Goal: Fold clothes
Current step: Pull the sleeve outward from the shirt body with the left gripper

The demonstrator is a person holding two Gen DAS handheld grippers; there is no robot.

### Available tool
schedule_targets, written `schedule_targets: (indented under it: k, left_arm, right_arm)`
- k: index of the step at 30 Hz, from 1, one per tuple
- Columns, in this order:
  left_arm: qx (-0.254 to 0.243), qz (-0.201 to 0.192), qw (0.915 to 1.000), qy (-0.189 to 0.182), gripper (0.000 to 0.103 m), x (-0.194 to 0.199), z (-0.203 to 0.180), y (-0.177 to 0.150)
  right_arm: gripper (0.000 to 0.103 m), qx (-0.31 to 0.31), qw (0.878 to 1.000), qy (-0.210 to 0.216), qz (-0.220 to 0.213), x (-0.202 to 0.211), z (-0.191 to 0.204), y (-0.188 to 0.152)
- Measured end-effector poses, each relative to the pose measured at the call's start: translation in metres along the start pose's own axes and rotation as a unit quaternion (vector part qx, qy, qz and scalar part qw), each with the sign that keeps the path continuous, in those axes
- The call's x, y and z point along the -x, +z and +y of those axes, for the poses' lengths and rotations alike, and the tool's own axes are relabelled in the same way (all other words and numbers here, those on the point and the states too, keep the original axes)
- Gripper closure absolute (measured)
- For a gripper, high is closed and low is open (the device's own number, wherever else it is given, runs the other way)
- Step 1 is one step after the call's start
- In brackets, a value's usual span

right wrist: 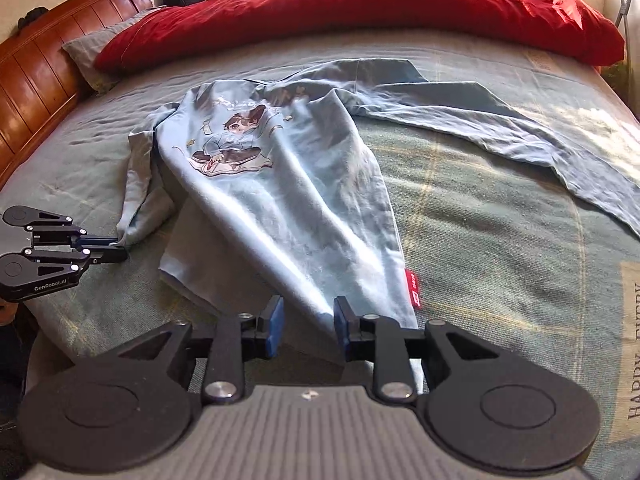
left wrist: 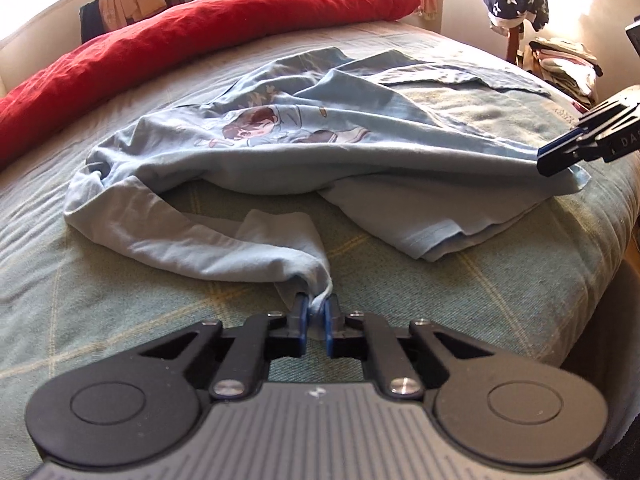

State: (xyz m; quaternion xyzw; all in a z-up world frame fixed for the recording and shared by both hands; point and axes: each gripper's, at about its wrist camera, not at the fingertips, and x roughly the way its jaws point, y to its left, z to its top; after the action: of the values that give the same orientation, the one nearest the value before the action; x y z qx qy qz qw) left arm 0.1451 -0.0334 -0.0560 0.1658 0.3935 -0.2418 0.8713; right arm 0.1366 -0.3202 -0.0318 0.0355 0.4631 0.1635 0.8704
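Note:
A light-blue long-sleeved shirt (left wrist: 280,152) with a cartoon print lies crumpled on the bed; in the right wrist view the shirt (right wrist: 288,184) stretches from the print down to its hem. My left gripper (left wrist: 316,312) is shut on the bunched end of one sleeve. The right wrist view shows that left gripper (right wrist: 120,249) at the left edge, pinching the sleeve. My right gripper (right wrist: 308,324) stands with its jaws apart, the hem corner lying between the blue pads without being pressed. In the left wrist view the right gripper (left wrist: 548,164) sits at the shirt's right edge.
A green checked bed cover (right wrist: 500,240) lies under the shirt. A red duvet (right wrist: 360,8) runs along the far side, with a grey pillow (right wrist: 88,56) and a wooden headboard (right wrist: 36,80) to the left. A stack of clothes (left wrist: 568,64) sits beyond the bed's right edge.

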Motion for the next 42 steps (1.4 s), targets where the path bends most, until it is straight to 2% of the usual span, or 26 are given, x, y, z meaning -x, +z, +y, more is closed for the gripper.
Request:
schedule_targets:
  k: [3, 8, 13, 16, 22, 28, 31, 42]
  left_arm:
    - [-0.011, -0.008, 0.9994, 0.032, 0.097, 0.018, 0.017, 0.001]
    - [0.033, -0.015, 0.9937, 0.106, 0.097, 0.049, 0.077, -0.003]
    - [0.101, -0.001, 0.981, 0.166, 0.097, 0.069, 0.153, -0.016]
    - [0.133, 0.005, 0.973, 0.189, 0.097, 0.078, 0.189, -0.024]
    - [0.157, 0.015, 0.9599, 0.232, 0.097, 0.09, 0.237, -0.035]
    - [0.186, 0.024, 0.9399, 0.285, 0.097, 0.105, 0.284, -0.05]
    - [0.212, 0.026, 0.9309, 0.296, 0.097, 0.112, 0.305, -0.06]
    - [0.267, 0.018, 0.9058, 0.328, 0.097, 0.138, 0.349, -0.092]
  right_arm:
    - [0.072, 0.001, 1.0, -0.002, -0.001, -0.001, 0.0, 0.0]
    - [0.071, 0.007, 1.0, 0.004, 0.0, -0.003, 0.007, 0.006]
    - [0.071, 0.018, 1.0, 0.008, 0.002, -0.008, 0.018, 0.014]
    - [0.071, 0.024, 1.0, 0.01, 0.006, -0.012, 0.025, 0.017]
    - [0.071, 0.038, 0.999, 0.011, 0.012, -0.019, 0.038, 0.026]
    - [0.07, 0.043, 0.999, 0.012, 0.013, -0.029, 0.049, 0.038]
    - [0.066, 0.044, 0.999, 0.012, 0.012, -0.034, 0.054, 0.043]
    - [0.065, 0.062, 0.998, 0.015, 0.026, -0.051, 0.075, 0.056]
